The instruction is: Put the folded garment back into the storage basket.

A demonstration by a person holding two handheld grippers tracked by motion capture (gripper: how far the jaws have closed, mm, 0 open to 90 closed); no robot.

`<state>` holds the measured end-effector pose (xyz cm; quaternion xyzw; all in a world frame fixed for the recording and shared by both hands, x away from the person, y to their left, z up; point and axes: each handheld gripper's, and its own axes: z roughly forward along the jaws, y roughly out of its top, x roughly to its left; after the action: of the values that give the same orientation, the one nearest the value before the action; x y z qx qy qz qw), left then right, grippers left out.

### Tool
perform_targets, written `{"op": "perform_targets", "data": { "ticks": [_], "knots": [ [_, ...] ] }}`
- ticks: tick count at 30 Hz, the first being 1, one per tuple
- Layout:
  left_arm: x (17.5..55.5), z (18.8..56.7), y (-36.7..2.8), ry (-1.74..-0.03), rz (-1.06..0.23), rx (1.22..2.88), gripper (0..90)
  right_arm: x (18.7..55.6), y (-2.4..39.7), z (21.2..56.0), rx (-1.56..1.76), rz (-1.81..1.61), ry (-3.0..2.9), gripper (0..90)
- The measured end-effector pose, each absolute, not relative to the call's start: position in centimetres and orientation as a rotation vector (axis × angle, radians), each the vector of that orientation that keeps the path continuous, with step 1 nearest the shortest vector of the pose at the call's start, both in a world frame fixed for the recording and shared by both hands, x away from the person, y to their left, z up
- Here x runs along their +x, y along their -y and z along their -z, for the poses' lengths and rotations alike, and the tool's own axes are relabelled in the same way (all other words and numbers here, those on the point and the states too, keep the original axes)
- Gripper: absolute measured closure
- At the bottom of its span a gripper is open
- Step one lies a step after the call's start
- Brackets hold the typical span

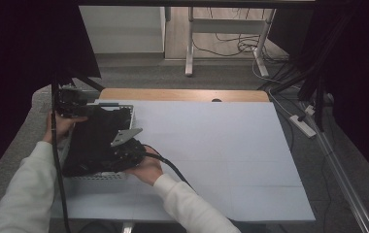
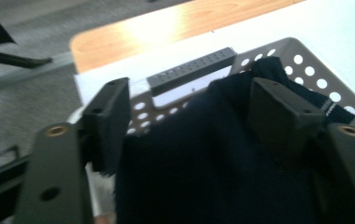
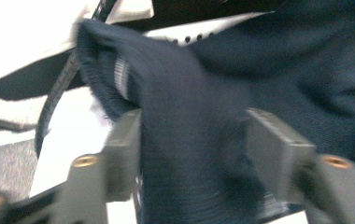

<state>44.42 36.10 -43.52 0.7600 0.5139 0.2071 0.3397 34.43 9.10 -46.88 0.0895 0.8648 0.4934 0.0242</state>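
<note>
Person at table w/ a gripper in each hand, both at the table's 9 o'clock side; white sleeves come in from 6 and 7 o'clock in the high view.

Dark navy garment (image 1: 96,141) lies piled in and over a white perforated basket (image 1: 130,112) that sits on the pale blue-white mat (image 1: 221,155); basket's far rim shows at the garment's 1 o'clock, its near rim peeks out at the garment's 6 o'clock. Wooden table edge (image 1: 182,94) runs along the mat's 12 o'clock side.

Left gripper (image 1: 71,104) at the garment's 10 o'clock, left hand (image 1: 61,125) just below it. In the left gripper view its jaws stand well apart, w/ the cloth (image 2: 213,158) bulging up between them and over the right-hand jaw; cloth touches both pads, but whether it's truly clamped — can't tell; jaws look open around it. Basket wall (image 2: 306,65) w/ round holes lies beyond at 1 o'clock, a dark slotted handle bar (image 2: 192,70) at 12 o'clock.

Right gripper (image 1: 124,150) at the garment's 4 o'clock, grey 3-cornered plate (image 1: 125,136) on top, right hand (image 1: 146,167) behind it, black cable (image 1: 170,167) trailing toward 5 o'clock. In the right gripper view a thick fold of knit cloth (image 3: 189,154) fills the gap between the jaws, pressed against both pads; gripper is clamped on the garment. Ribbed hem (image 3: 101,79) at 10 o'clock; pic blurred.
</note>
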Motion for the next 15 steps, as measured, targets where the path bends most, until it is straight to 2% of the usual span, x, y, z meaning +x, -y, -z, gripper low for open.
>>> {"op": "perform_targets", "data": {
  "ticks": [2, 4, 7, 9, 11, 15],
  "knots": [
    [43.8, 43.0, -36.4, -1.330, -0.569, 1.978, 31.3, 34.5, -8.3, 46.5, 0.287, -1.550, -2.653, 31.5],
    [43.2, 42.6, -36.7, -1.326, -0.577, 1.957, 37.6, 34.7, -7.4, 46.2, 0.310, -1.558, -2.640, 30.4],
    [42.6, 42.7, -37.1, -1.335, -0.607, 1.950, 68.0, 34.9, -6.1, 45.9, 0.358, -1.578, -2.620, 30.3],
    [42.8, 43.2, -37.2, -1.362, -0.591, 1.974, 81.9, 34.9, -5.2, 45.7, 0.370, -1.578, -2.603, 30.3],
    [43.2, 43.9, -37.3, -1.407, -0.592, 2.002, 87.7, 34.9, -4.5, 45.6, 0.386, -1.584, -2.587, 30.3],
    [44.4, 45.3, -37.3, -1.478, -0.586, 2.032, 88.2, 35.0, -3.4, 45.4, 0.401, -1.587, -2.571, 30.4]
  ]
}}
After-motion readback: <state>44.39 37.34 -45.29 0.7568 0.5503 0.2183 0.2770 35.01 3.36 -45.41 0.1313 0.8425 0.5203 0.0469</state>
